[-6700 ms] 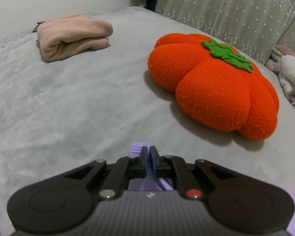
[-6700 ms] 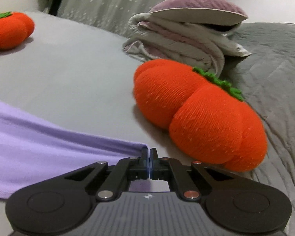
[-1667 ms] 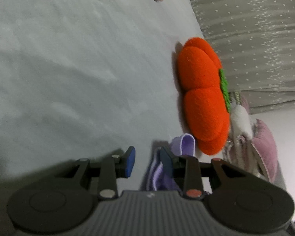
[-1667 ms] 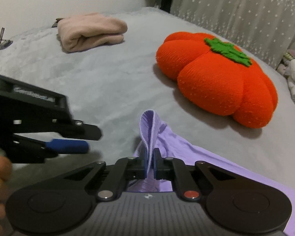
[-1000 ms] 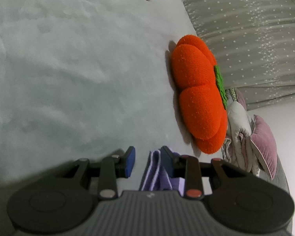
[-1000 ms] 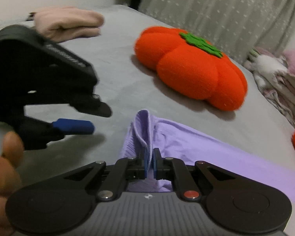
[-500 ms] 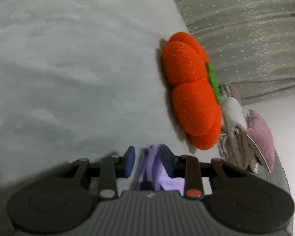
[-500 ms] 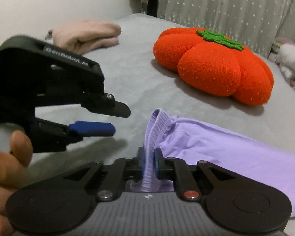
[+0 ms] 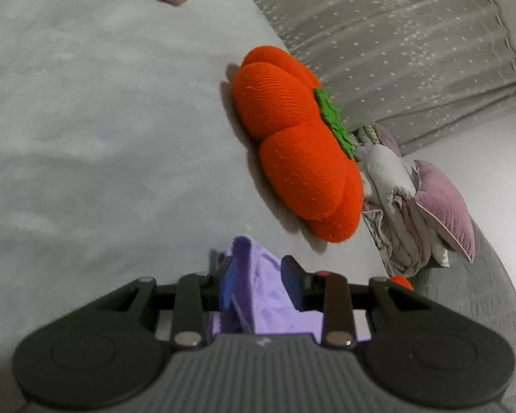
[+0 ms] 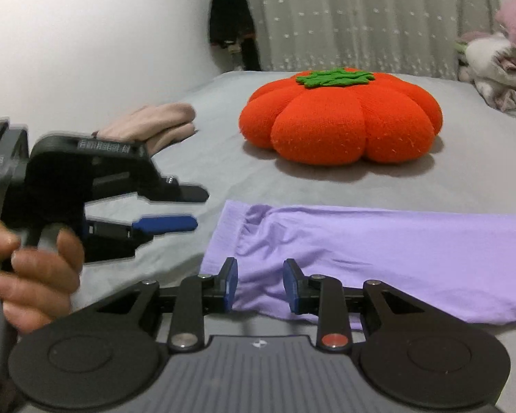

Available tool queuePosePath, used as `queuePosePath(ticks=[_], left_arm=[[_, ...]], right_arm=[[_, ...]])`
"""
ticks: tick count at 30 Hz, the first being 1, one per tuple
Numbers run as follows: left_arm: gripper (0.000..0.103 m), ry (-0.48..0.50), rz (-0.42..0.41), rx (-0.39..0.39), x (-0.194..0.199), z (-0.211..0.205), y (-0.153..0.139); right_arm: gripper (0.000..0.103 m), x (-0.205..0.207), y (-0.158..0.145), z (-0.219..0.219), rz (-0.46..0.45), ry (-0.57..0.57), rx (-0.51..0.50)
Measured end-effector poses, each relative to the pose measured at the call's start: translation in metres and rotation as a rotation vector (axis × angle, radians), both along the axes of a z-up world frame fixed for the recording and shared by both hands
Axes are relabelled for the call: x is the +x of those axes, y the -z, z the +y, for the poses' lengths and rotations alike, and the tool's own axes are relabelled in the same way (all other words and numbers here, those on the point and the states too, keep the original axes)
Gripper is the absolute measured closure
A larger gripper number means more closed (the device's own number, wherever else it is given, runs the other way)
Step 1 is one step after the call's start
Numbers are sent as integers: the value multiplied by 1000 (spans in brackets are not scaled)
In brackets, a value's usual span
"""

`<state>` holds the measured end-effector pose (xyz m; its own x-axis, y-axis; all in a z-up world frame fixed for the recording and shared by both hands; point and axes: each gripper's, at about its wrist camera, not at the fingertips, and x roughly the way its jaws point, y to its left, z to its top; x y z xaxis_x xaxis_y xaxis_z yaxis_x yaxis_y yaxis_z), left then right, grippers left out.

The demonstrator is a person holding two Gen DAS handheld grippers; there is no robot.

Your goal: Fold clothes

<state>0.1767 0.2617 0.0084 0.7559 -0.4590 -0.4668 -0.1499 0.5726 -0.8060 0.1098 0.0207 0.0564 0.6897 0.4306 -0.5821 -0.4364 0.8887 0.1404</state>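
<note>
The grey bed (image 10: 481, 158) carries the orange pumpkin cushion (image 10: 340, 120); the lilac garment (image 10: 378, 251) lies flat just in front of the cushion, long axis across it, cuffed end toward your left gripper (image 10: 185, 210). Both grippers stand parted — the right gripper (image 10: 259, 284) straddles the near edge, the left one's fingers gape beside the cuff. Pinch both layers together before lifting — keep edges aligned.
</note>
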Motion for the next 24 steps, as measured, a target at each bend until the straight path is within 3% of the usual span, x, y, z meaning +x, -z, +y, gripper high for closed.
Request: queuePosePath(ticks=[7, 10, 13, 14, 15, 16, 18, 24], left_arm=[[74, 104, -151, 53, -8, -26, -19], [74, 143, -124, 102, -4, -40, -11], [74, 159, -27, 202, 1, -47, 5], [80, 160, -6, 226, 1, -48, 9], [94, 160, 16, 249, 1, -48, 13], [95, 161, 36, 271, 1, -48, 16], [95, 149, 39, 236, -2, -42, 17], [95, 144, 36, 304, -6, -52, 6]], right_arm=[[81, 12, 7, 8, 11, -87, -8], [84, 22, 17, 6, 76, -103, -3], [84, 17, 20, -7, 75, -91, -18], [84, 16, 20, -12, 74, -86, -22], [84, 13, 20, -18, 73, -76, -19], [84, 9, 18, -32, 69, -48, 5], [84, -1, 17, -64, 72, 14, 33], [84, -25, 30, -141, 92, 111, -38]])
